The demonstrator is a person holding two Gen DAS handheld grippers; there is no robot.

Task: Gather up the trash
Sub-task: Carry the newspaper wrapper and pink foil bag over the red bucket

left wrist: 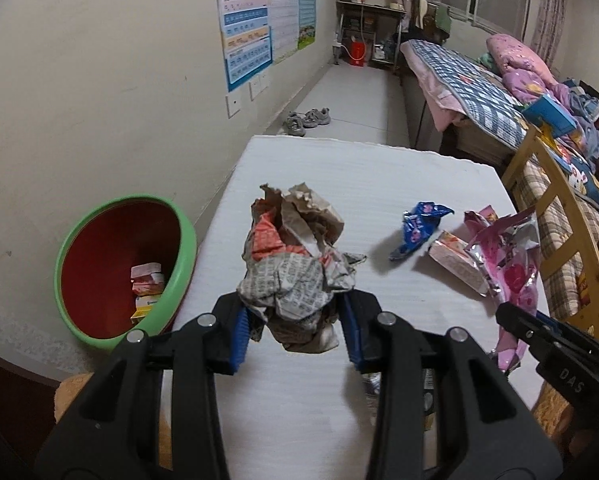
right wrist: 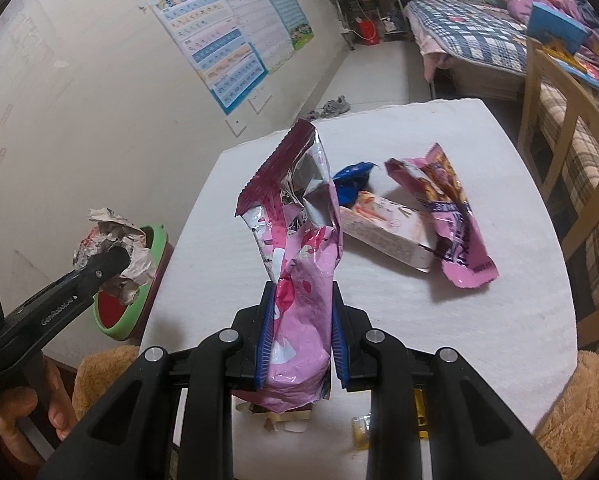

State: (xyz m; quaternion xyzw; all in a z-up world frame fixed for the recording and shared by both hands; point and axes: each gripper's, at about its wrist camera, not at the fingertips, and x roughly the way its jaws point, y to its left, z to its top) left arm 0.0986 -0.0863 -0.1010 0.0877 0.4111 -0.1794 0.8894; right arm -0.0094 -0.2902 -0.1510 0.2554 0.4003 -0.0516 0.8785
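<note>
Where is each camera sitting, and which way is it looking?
Left wrist: sits on the left gripper, looking along its fingers, which pinch a crumpled paper wad above the white table, the green bin to its left.
Right wrist: sits on the right gripper, looking along its fingers, which pinch a pink wrapper; a hand shows lower left.
Both show the table, bin, blue wrapper, wall posters, the bed and the other gripper.

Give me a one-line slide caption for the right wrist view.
Right gripper fingers clamp a pink foil wrapper above the white table while more wrappers wait.
</note>
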